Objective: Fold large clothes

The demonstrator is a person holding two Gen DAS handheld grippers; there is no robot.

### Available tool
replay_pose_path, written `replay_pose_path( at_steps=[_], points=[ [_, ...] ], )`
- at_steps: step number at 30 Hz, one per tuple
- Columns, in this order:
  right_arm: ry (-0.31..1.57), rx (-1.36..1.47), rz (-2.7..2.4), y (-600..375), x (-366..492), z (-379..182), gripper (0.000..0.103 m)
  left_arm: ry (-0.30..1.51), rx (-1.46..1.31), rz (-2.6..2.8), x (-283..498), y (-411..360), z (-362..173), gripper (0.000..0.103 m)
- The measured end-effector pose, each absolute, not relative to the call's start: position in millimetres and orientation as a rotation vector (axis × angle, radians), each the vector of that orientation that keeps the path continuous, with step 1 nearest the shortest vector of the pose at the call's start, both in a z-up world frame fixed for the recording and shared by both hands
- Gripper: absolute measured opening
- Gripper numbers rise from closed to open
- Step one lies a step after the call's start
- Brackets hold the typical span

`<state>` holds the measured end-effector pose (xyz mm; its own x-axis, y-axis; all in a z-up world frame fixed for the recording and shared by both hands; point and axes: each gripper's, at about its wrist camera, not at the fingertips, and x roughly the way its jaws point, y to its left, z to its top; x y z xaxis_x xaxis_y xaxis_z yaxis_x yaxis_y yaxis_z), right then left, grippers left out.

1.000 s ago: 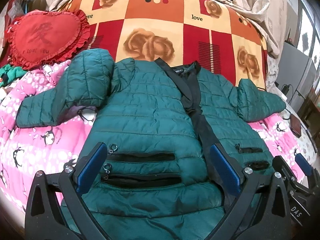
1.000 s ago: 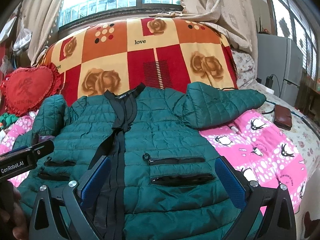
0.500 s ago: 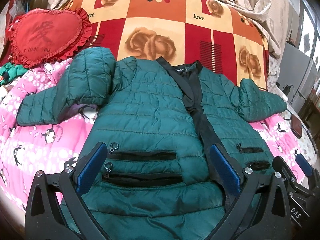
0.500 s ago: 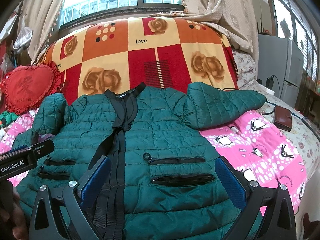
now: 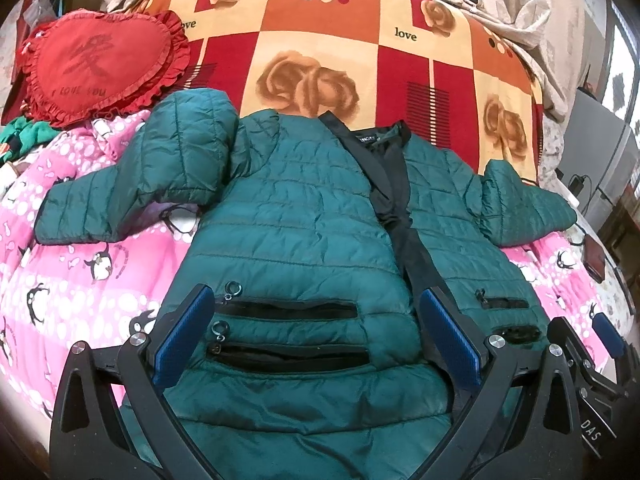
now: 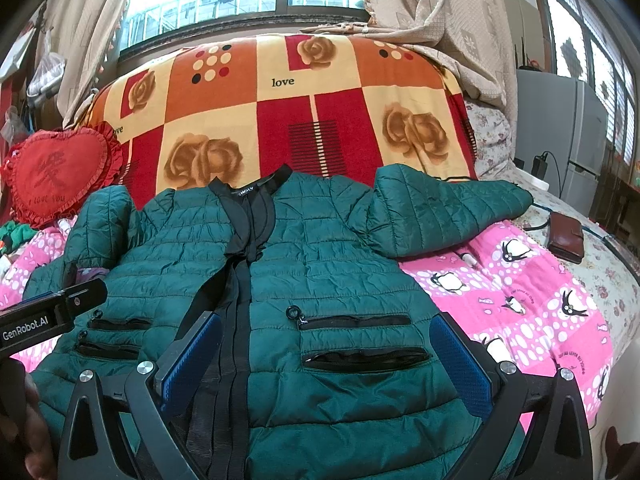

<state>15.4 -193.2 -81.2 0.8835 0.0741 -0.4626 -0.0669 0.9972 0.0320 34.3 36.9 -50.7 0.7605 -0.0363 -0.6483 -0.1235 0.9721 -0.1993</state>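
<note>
The green jacket (image 5: 304, 216) lies face-up on the bed (image 6: 520, 304), collar at 12 o'clock, hem under both tools. The left tool (image 5: 316, 336) and right tool (image 6: 326, 360) gape wide, holding nothing. Each is nearer its own sleeve.

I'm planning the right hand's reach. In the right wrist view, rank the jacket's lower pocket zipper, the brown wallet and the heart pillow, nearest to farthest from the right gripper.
From the right gripper:
1. Lower pocket zipper, right between the fingers.
2. Brown wallet, far right on the bed.
3. Heart pillow, far left, against the blanket.
</note>
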Motion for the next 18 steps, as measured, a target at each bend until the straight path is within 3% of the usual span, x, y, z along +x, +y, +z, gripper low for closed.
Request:
replay_pose_path(
  at_steps=[18],
  points=[
    [0.522,-0.047,0.052,-183.7,21.6,-85.4,0.103,0.695,-0.239,0.048,31.8,39.7,-48.9,0.103]
  ],
)
